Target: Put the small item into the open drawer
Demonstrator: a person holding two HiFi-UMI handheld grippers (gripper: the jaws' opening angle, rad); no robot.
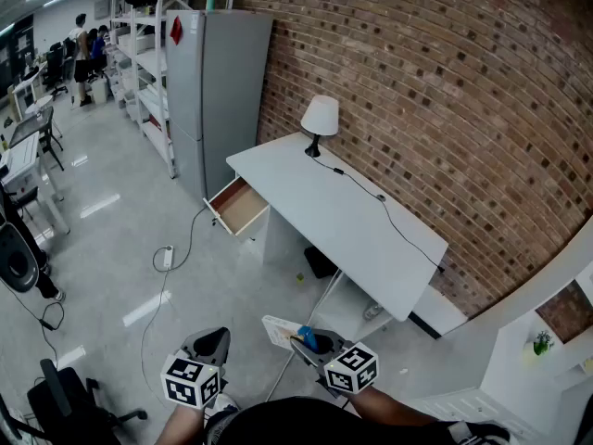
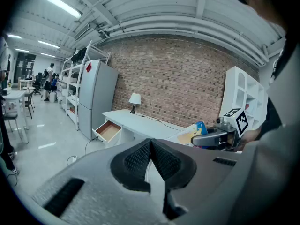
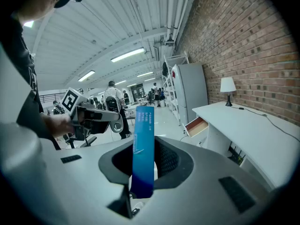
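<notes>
The small blue box (image 3: 143, 139) sits clamped in our right gripper (image 3: 144, 165), well short of the open drawer (image 1: 243, 208). Our left gripper (image 2: 151, 149) is closed and empty. We should approach the drawer with a firm grip.

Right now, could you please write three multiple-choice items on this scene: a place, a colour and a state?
1. The open drawer sits: A) at the desk end nearest the fridge; B) at the far end; C) on the floor.
2. The lamp shade is: A) red; B) white; C) black.
3. The right gripper is: A) open, empty; B) shut on a flat box; C) resting on the desk.
Answers: A, it juts out beside the fridge; B, pale against the brick; B, its jaws clamp the box.
</notes>
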